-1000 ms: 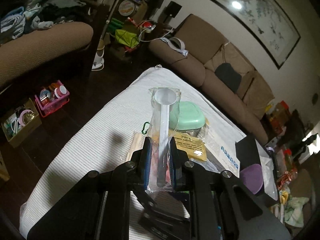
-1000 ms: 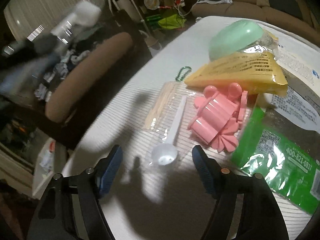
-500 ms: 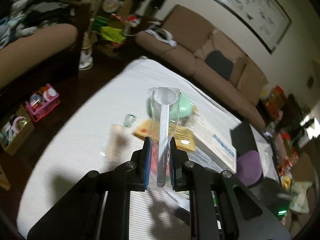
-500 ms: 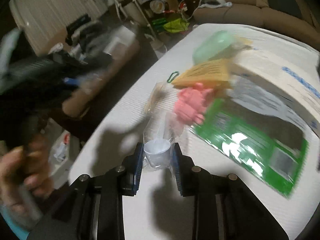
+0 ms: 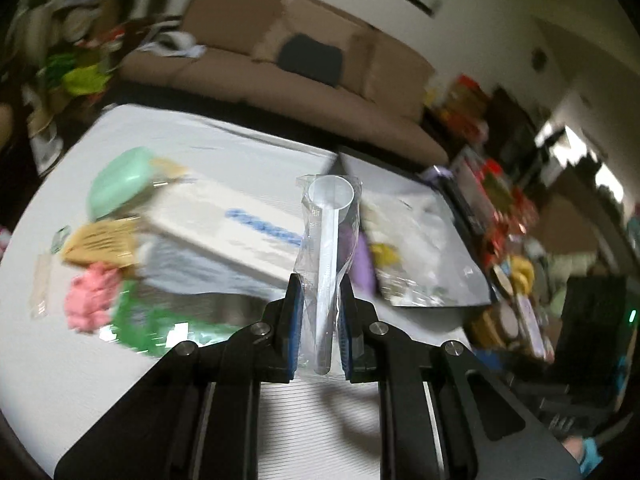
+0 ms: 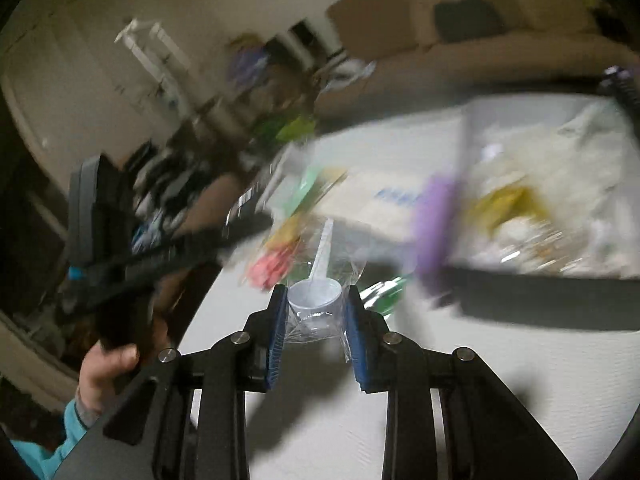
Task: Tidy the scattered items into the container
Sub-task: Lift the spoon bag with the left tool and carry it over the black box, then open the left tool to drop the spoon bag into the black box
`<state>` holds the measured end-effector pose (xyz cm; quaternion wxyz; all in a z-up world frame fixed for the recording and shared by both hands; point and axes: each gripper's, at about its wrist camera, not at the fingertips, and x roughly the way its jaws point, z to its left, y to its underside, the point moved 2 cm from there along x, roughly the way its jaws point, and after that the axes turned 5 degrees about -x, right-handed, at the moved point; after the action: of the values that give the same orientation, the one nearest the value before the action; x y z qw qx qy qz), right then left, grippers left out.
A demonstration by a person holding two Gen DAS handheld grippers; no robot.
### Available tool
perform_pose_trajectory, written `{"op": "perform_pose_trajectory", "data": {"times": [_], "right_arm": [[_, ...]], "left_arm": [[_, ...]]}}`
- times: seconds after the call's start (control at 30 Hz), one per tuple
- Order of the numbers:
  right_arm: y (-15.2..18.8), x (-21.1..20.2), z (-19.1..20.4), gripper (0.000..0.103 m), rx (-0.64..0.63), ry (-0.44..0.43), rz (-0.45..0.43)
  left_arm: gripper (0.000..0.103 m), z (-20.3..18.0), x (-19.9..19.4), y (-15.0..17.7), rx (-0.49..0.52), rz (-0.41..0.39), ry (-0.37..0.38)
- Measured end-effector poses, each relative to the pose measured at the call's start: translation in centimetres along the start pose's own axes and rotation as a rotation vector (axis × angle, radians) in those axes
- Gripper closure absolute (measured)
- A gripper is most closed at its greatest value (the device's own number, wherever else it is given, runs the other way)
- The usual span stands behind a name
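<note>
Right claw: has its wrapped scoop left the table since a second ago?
Yes. The scoop then lay by the pink toy; now the right claw holds it.

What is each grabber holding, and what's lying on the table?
Left gripper: shut on a wrapped scoop, by the handle.
Right gripper: shut on another wrapped scoop, by the bowl.
Green lidded box: closed, on the table.
Pink toy: lying on the table.
Black container: open, things inside.

Bare striped tablecloth lies open nearside; the pink toy and green packet crowd beyond.
</note>
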<state>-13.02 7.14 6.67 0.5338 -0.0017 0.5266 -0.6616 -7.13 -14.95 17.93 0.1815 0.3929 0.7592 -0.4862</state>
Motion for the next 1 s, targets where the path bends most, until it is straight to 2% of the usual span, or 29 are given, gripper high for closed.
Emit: {"op": "perform_pose_trajectory", "data": {"times": [0.13, 0.27, 0.43, 0.53, 0.6, 0.67, 0.73, 0.8, 0.83, 0.9, 1.0], "right_arm": [[-1.8, -3.6, -4.3, 0.075, 0.004, 0.129, -0.075], [-2.3, -3.5, -7.9, 0.075, 0.0, 0.253, -0.08], [-1.8, -0.4, -10.9, 0.075, 0.028, 0.303, -0.038], [-1.5, 0.5, -12.7, 0.073, 0.061, 0.305, -0.01], [-0.9, 1.4, -13.5, 0.072, 0.082, 0.294, 0.036], [-0.5, 1.3, -13.7, 0.066, 0.104, 0.261, 0.05], [-0.3, 0.4, -13.9, 0.047, 0.125, 0.245, 0.035], [-0.4, -0.6, -14.0, 0.04, 0.139, 0.231, 0.014], [-0.5, -1.3, -14.1, 0.04, 0.149, 0.228, -0.002], [-0.8, -2.5, -14.2, 0.04, 0.169, 0.233, -0.032], [-1.3, -4.0, -14.0, 0.04, 0.183, 0.235, -0.06]], "left_arm": [[0.088, -6.7, 4.3, 0.1, 0.082, 0.062, -0.002], [0.088, -10.7, 8.9, 1.1, 0.14, 0.124, -0.051], [0.09, -11.7, 13.5, 1.7, 0.152, 0.185, -0.124], [0.084, -10.9, 15.4, 1.9, 0.146, 0.248, -0.161], [0.074, -10.1, 15.6, 2.1, 0.158, 0.255, -0.202], [0.07, -9.7, 15.1, 2.1, 0.161, 0.244, -0.19], [0.064, -9.4, 14.3, 2.1, 0.142, 0.239, -0.151], [0.056, -9.2, 13.4, 1.9, 0.12, 0.233, -0.115], [0.045, -9.1, 12.7, 1.8, 0.111, 0.219, -0.109], [0.033, -9.1, 11.3, 1.2, 0.098, 0.173, -0.108], [0.032, -8.6, 9.5, 0.5, 0.075, 0.136, -0.085]]}}
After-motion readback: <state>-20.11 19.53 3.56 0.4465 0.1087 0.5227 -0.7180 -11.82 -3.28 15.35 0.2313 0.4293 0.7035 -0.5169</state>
